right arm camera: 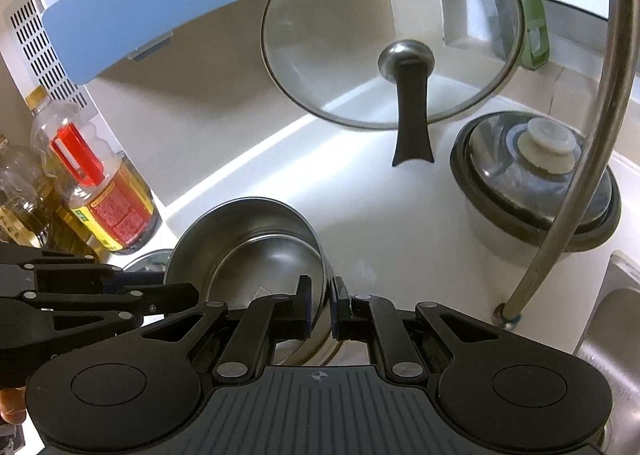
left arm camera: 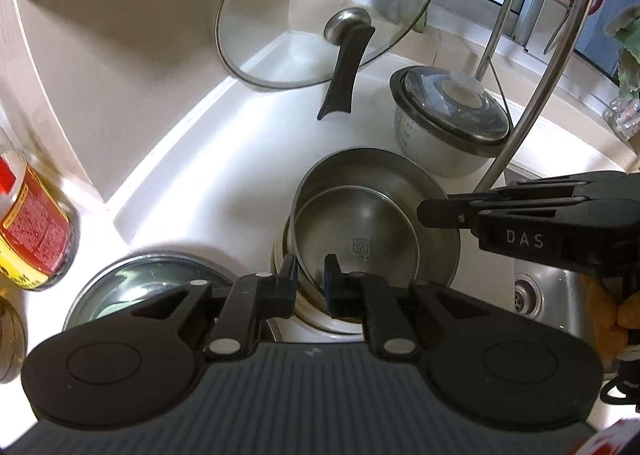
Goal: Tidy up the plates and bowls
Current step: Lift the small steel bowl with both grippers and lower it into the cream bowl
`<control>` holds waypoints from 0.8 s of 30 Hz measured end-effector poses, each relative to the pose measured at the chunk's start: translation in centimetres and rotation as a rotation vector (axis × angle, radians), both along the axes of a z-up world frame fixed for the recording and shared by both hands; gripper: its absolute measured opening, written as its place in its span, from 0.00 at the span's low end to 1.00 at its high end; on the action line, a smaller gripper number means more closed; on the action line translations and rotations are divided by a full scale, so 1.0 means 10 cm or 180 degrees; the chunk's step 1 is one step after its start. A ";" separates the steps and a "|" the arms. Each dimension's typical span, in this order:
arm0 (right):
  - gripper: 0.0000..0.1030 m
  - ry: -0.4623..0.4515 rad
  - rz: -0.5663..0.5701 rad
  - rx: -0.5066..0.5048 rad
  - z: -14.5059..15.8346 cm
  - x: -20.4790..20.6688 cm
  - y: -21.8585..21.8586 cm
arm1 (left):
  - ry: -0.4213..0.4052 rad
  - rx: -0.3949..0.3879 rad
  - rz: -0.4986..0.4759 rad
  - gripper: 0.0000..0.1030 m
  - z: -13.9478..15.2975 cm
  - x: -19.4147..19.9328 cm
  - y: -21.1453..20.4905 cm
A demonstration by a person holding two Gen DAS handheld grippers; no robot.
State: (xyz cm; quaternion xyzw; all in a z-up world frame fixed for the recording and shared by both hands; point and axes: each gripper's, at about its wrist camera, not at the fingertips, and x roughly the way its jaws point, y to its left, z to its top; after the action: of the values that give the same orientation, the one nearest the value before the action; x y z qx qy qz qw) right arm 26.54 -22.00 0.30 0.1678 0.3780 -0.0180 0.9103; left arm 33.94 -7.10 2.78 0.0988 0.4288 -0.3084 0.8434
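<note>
Taking the nested steel bowls (left arm camera: 360, 231) as the landmark: far to their left stands an oil bottle (left arm camera: 34, 231) with a red and yellow label, and just left of them a glass-topped pot lid (left arm camera: 140, 287) lies flat on the white counter (left arm camera: 224, 183). The left gripper (left arm camera: 311, 281) has its jaws narrowly parted astride the bowls' near-left rim, one finger outside and one inside. The bowls sit stacked, the outer bowl (right arm camera: 240, 231) holding a smaller one. Behind them a large glass lid (left arm camera: 320, 11) leans upright. The right gripper (right arm camera: 320, 309) straddles the right rim likewise, nearly closed on it. Right of the bowls sits a lidded rice-cooker pot (left arm camera: 448, 119), then the sink (left arm camera: 532, 295).
</note>
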 end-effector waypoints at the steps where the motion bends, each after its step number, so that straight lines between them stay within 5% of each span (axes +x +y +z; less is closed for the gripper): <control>1: 0.09 0.0008 0.0004 0.0006 -0.01 0.00 0.00 | 0.0016 0.0000 0.0004 0.11 -0.01 0.00 0.00; 24: 0.09 0.0127 -0.0046 0.0044 -0.05 0.07 0.01 | 0.0119 0.0004 -0.0018 0.16 -0.08 0.03 0.01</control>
State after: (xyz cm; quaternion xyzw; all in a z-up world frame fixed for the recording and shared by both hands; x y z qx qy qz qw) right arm 27.28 -21.87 -0.24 0.1764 0.3950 -0.0253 0.9012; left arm 34.28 -7.03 1.96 0.0948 0.4443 -0.3122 0.8343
